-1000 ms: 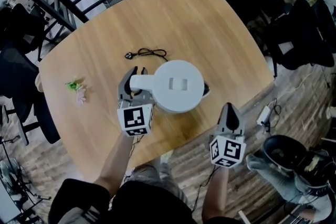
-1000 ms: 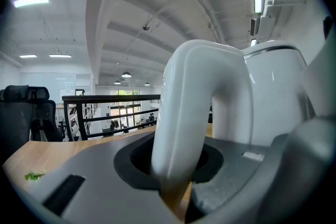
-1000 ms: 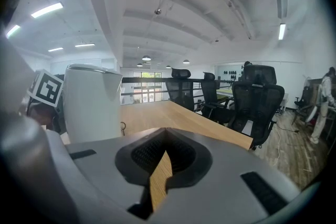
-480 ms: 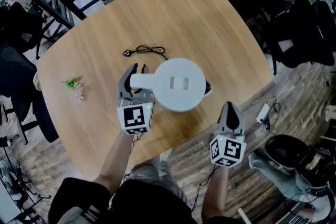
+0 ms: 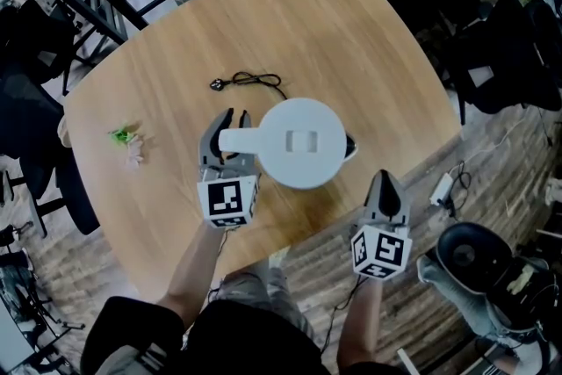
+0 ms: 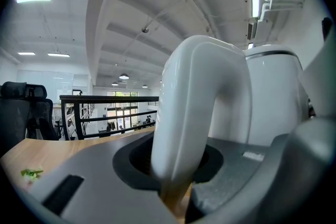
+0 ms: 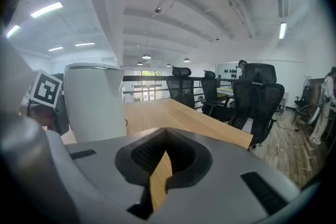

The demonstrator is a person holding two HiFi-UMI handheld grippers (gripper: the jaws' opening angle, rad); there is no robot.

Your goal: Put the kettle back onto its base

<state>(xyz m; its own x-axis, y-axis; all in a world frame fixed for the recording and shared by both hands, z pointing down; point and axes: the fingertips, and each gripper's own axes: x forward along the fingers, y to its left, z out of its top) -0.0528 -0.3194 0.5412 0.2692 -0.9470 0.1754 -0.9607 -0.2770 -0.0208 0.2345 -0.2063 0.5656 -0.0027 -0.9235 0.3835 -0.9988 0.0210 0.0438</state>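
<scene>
the wooden worktop fills most of the head view, with rounded corners and a dark railing behind it. the kettle is over the near middle of the worktop. it is plain white and round from above, with a small rectangular recess in the lid and a thick looped handle pointing left. a dark sliver shows under its right edge, and i cannot tell whether that is the base or whether the kettle rests on anything. the left tongs are clamped on the handle, which fills the gap between the jaws in the left gripper view. the right tongs hang at the worktop's near edge, jaws together on nothing. the only print in view is the black-and-white square marker on each cube. a thin black cord lies beyond the kettle, and a small green scrap lies well to the left. against a second ago the grip and both tongs are the same, and the gap between kettle and cord looks slightly wider.
</scene>
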